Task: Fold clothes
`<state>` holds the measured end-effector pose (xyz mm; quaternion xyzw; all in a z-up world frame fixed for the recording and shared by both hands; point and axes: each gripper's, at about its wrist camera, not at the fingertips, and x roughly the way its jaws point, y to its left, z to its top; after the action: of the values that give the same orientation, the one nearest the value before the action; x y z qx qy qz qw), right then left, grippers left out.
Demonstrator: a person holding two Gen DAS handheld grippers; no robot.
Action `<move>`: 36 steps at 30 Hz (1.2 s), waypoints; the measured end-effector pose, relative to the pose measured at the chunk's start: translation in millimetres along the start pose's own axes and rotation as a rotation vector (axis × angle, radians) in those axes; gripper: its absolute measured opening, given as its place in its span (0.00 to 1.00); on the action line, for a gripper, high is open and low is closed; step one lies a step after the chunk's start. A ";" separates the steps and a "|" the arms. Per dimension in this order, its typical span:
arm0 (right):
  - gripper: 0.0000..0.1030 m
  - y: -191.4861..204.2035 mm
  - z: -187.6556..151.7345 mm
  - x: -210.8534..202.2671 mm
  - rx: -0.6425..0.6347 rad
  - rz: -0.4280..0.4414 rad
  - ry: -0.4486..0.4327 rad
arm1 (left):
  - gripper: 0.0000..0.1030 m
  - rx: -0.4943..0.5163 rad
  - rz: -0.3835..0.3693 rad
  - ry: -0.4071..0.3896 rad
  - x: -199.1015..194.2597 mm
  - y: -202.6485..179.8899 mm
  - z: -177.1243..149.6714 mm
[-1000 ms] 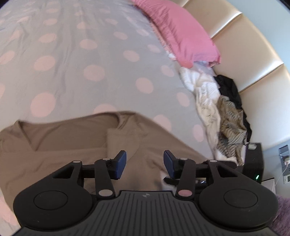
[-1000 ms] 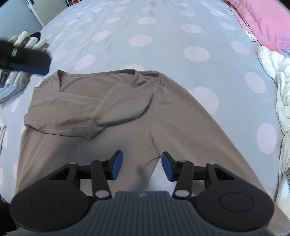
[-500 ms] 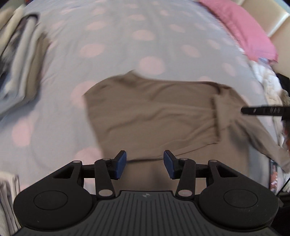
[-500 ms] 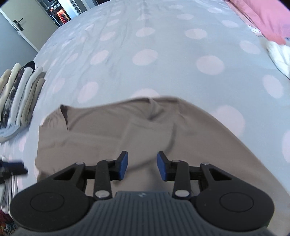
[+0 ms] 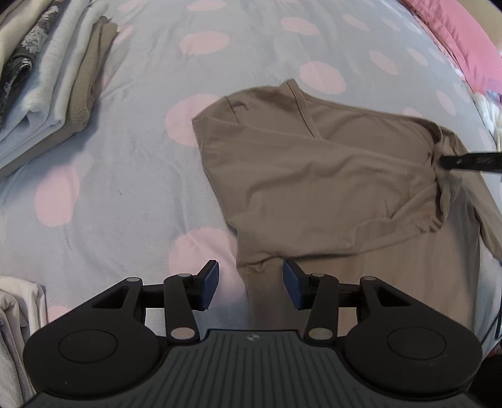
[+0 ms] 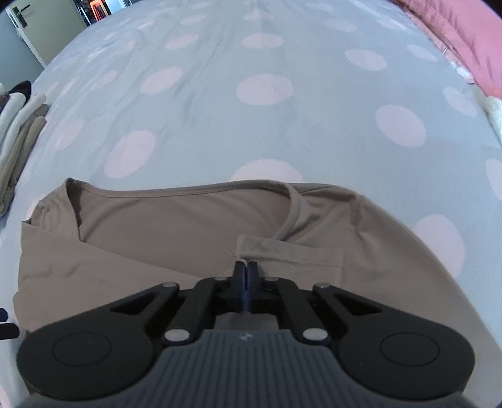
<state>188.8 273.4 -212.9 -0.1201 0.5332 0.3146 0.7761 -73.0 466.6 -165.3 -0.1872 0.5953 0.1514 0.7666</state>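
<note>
A taupe long-sleeved top [image 5: 329, 188] lies flat on the dotted bedspread [image 5: 125, 175], one sleeve folded across its chest. My left gripper [image 5: 250, 287] hovers open just above the top's near left edge, at the armpit seam, with nothing between its fingers. In the right wrist view the top [image 6: 175, 226] fills the lower half, neckline facing away. My right gripper [image 6: 247, 272] is shut on the cuff of the folded sleeve [image 6: 288, 251]. From the left wrist view the right gripper's fingers [image 5: 470, 161] show as a dark bar pinching bunched cloth at the far right.
A stack of folded clothes [image 5: 47, 72] sits at the upper left, and also shows at the left edge [image 6: 18, 125]. More folded white cloth [image 5: 15, 329] lies at the lower left. A pink pillow [image 5: 455, 37] lines the far right. A doorway [image 6: 50, 18] is beyond the bed.
My right gripper has gone from open to shut, pinching the sleeve cuff. The left gripper swung left to the top's left edge and stays open.
</note>
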 end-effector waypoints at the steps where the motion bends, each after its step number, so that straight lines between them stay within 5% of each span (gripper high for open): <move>1: 0.01 -2.1 -2.3 -9.9 -0.004 0.006 -0.007 | 0.42 0.007 0.000 0.005 0.9 -0.2 -1.0; 7: 0.01 -21.9 -27.1 -44.4 0.000 0.031 0.075 | 0.42 0.005 0.016 0.012 2.2 4.3 -2.8; 17: 0.06 -65.9 -73.4 -34.0 0.033 -0.085 0.255 | 0.42 -0.015 0.026 0.005 -2.6 14.2 -5.4; 22: 0.07 -84.3 -57.1 -59.7 0.114 -0.047 0.146 | 0.42 -0.048 0.030 -0.008 -4.8 21.0 -3.0; 26: 0.25 -85.1 -39.7 -66.3 0.143 0.001 0.051 | 0.42 -0.063 0.030 -0.041 -5.6 20.7 2.1; 36: 0.25 -93.1 -17.3 -24.8 0.218 0.034 0.073 | 0.42 -0.086 0.038 -0.102 -5.2 18.4 12.5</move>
<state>227.4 183.5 -211.4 -0.0372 0.5942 0.2635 0.7590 -71.9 488.7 -159.4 -0.2008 0.5519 0.2005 0.7841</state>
